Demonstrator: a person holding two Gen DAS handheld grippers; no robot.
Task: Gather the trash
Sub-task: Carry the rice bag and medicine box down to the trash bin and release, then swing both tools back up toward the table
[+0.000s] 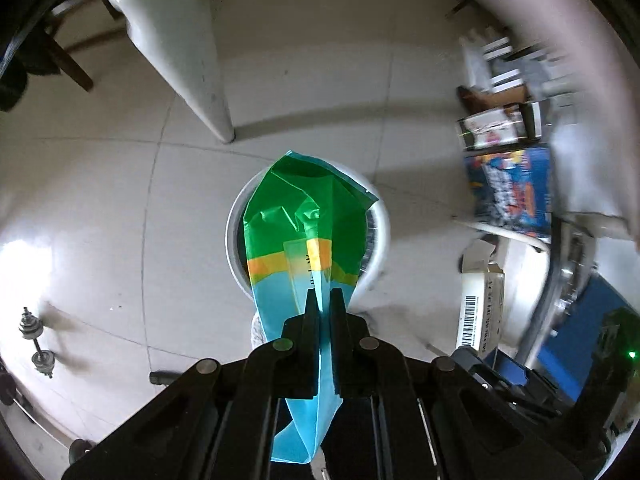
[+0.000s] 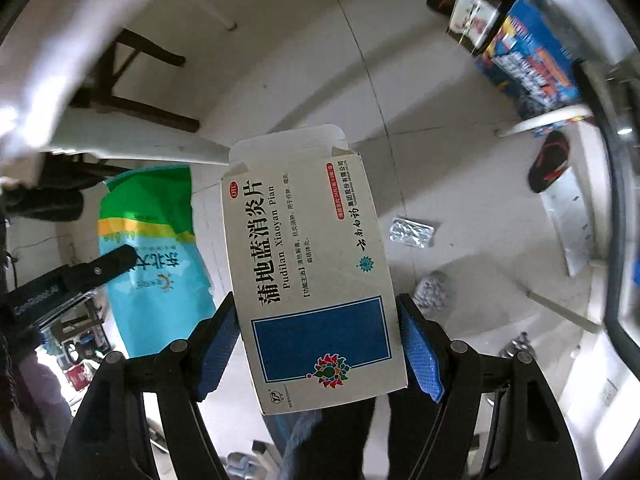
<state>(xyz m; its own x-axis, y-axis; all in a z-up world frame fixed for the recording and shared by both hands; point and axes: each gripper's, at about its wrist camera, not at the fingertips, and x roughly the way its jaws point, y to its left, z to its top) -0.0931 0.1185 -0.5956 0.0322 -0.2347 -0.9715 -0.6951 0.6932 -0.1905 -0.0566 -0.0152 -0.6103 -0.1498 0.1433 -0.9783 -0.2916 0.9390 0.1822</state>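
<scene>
Green-and-blue bag: a crinkled plastic snack bag (image 1: 308, 236), green at the top, with an orange-yellow band and light blue below, hangs over the mouth of the bin, pinched at its blue end; in the right wrist view the same bag (image 2: 156, 248) shows to the left, printed side out.
Medicine box: a flat white cardboard carton (image 2: 312, 264) with black Chinese print, the words "Pudilan Xiaoyan Pian", a dark blue rectangle and a red label; its top flap stands open and it is held above the floor, tilted slightly.
Left gripper: the black tongs (image 1: 325, 300) are pressed together on the blue end of the bag, which passes between them and trails toward the camera.
Right gripper: the tongs (image 2: 318, 336) with blue textured pads (image 2: 420, 344) clamp the lower part of the carton from both sides.
Bin: a round white waste bin (image 1: 381, 236) stands on the floor directly under the bag, its opening mostly covered by it.
Floor: pale glossy tiles (image 1: 120, 208); a silver blister pack (image 2: 412, 232) lies to the right of the carton, well apart from it.
Surroundings: a white table leg (image 1: 188, 52) rises behind the bin; a blue printed box (image 1: 512, 196) leans at the right.
</scene>
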